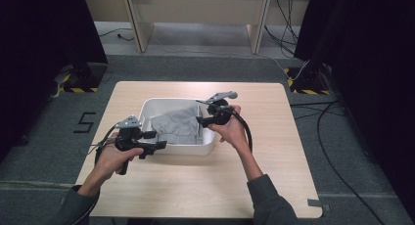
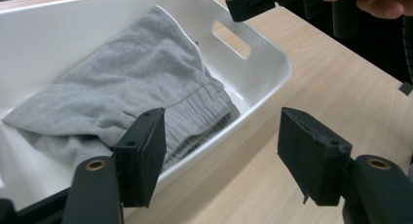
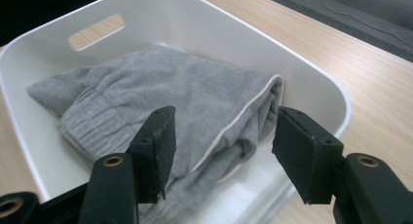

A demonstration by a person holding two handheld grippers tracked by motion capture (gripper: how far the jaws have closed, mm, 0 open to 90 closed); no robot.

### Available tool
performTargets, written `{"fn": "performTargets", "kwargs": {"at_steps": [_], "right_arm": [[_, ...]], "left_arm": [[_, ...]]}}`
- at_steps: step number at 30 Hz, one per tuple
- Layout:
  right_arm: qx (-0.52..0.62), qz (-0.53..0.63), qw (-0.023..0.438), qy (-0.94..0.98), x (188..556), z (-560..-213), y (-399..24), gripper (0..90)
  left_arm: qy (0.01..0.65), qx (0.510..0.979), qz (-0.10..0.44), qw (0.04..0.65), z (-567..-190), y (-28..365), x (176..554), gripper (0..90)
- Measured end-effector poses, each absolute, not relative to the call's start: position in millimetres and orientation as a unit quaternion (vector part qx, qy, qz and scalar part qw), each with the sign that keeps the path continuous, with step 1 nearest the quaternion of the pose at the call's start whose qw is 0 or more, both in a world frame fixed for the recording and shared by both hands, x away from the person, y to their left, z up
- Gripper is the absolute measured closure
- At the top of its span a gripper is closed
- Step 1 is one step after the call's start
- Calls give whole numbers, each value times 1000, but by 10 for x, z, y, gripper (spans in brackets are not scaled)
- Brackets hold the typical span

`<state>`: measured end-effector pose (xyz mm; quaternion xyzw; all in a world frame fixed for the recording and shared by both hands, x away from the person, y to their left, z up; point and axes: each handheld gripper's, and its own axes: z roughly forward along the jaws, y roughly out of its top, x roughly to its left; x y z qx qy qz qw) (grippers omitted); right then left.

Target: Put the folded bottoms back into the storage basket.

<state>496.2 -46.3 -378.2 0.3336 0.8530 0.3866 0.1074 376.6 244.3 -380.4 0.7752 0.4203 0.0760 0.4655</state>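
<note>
A folded grey garment (image 1: 177,124) with an elastic waistband lies inside a white plastic tub (image 1: 147,106) at the middle of the wooden table. My left gripper (image 1: 155,139) hovers at the tub's near left corner, its jaws open with nothing between them. In the left gripper view the garment (image 2: 136,83) and the tub's rim (image 2: 263,63) lie beyond the open left gripper (image 2: 221,153). My right gripper (image 1: 201,118) hangs over the tub's right edge, also open and empty. The right gripper view looks past the open right gripper (image 3: 224,151) onto the garment (image 3: 180,92) in the tub (image 3: 311,83).
Bare table top (image 1: 195,186) surrounds the tub on all sides. Cables (image 1: 333,151) run over the grey floor to the right. Black curtains stand at both sides, and a pale wooden desk frame (image 1: 142,24) stands behind the table.
</note>
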Motion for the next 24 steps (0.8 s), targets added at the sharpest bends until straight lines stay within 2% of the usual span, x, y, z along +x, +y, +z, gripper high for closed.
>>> {"fn": "performTargets", "kwargs": {"at_steps": [15,24], "right_arm": [[325,417,118,841,4536,-3760,-872,385],[331,432,119,831,4313,-3834,-1087,369]], "left_arm": [[414,764,85,488,-3981,2409,3509,308],[414,768,91,480,-4119,2412,3435,282]]}}
